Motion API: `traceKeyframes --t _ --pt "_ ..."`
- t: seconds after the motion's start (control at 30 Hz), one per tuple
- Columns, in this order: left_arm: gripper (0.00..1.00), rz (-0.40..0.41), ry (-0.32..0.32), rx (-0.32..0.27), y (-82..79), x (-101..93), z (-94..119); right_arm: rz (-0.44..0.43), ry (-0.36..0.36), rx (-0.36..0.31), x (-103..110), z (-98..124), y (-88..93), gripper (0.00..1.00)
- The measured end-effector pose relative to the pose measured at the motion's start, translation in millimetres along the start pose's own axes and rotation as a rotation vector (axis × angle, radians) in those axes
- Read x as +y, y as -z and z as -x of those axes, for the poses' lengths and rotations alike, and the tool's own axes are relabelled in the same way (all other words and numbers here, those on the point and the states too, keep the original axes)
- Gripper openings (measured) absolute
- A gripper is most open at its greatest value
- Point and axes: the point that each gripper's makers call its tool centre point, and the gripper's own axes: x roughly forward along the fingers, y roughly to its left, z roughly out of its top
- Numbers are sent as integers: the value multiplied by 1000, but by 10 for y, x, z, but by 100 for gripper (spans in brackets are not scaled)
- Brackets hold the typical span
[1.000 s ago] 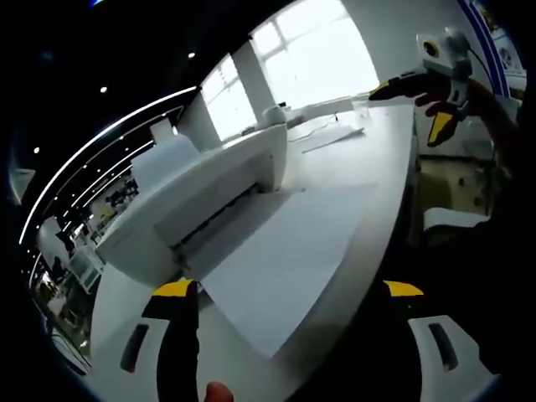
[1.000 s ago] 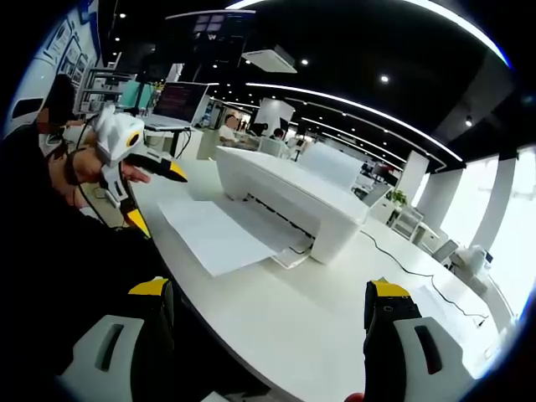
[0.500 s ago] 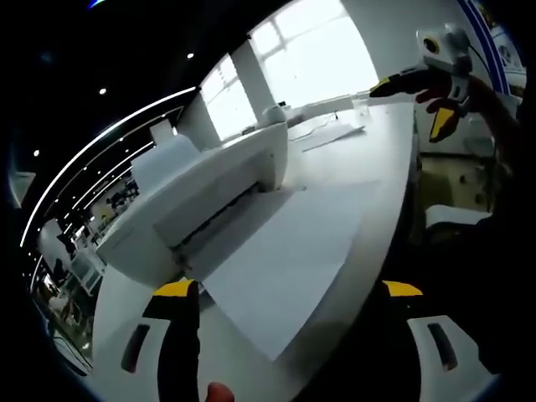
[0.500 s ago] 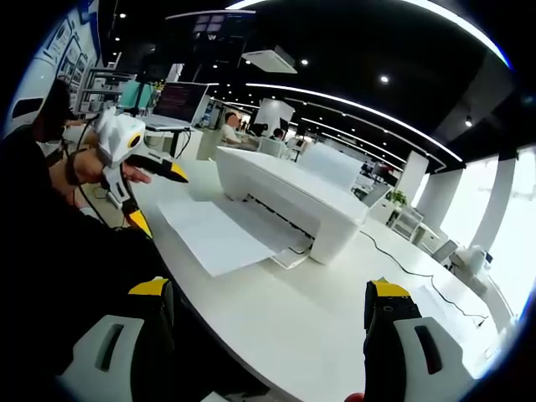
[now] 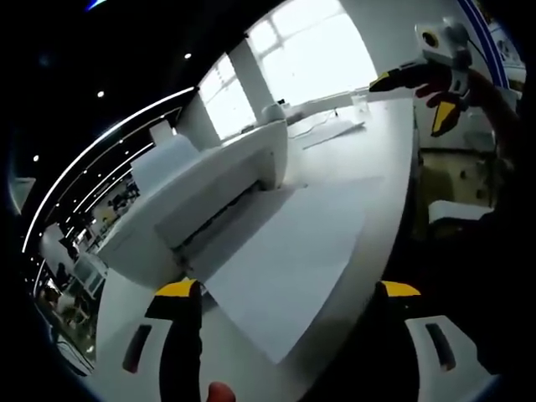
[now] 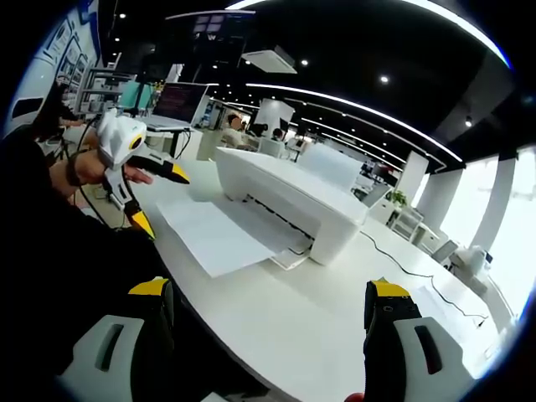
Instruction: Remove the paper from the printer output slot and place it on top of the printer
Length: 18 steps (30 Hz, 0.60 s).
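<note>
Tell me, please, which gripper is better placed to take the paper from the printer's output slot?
Probably the left gripper: its open jaws point at the paper, whose near edge lies between them. The right gripper faces the printer from farther back.

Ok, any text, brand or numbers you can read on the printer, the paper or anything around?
None readable.
Printer: no legible brand or label.
Paper: looks blank.
Laptop screen behind: lit, with lines too small to read.
Wall posters: too blurred.
</note>
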Motion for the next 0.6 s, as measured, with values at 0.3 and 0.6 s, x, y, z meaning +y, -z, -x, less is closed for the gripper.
traceKeyframes --t 0.3,0.6 --pt "86 -11 -1 7 14 -7 -24 1 1 0 -4 3 5 90" --pt "84 -23 3 12 18 -25 -35 -1 -1 0 2 1 13 90"
